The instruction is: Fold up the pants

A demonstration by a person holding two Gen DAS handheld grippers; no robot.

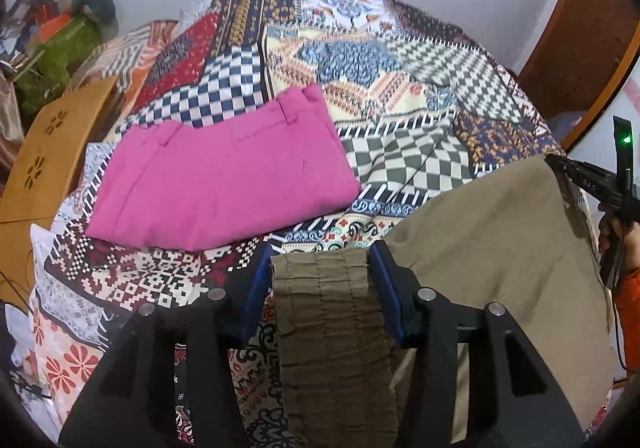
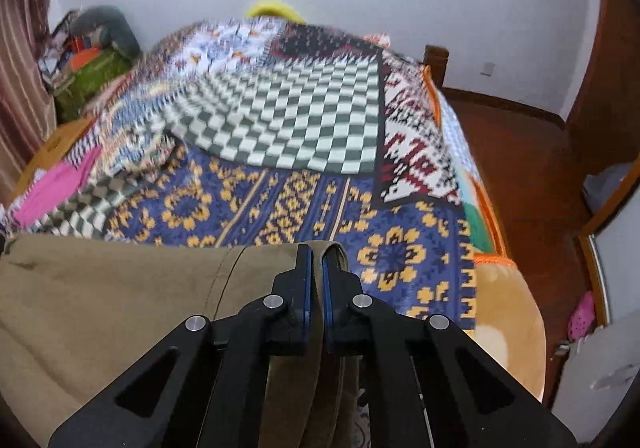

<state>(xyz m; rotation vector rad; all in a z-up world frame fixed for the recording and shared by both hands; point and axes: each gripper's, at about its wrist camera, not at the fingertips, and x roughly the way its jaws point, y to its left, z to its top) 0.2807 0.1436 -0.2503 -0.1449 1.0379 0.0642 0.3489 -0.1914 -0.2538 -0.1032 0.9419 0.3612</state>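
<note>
Both grippers hold the khaki pants (image 1: 500, 232) above the bed (image 1: 400, 87): left gripper (image 1: 320, 280) pinching the gathered waistband, right gripper (image 2: 317, 280) clamped on a folded edge. Next likely: carry the fold over evenly.

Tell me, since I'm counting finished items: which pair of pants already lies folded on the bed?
The pink pants, a flat folded stack on the bedspread, untouched. The khaki pants hang unfolded, gripped by both tools.
</note>
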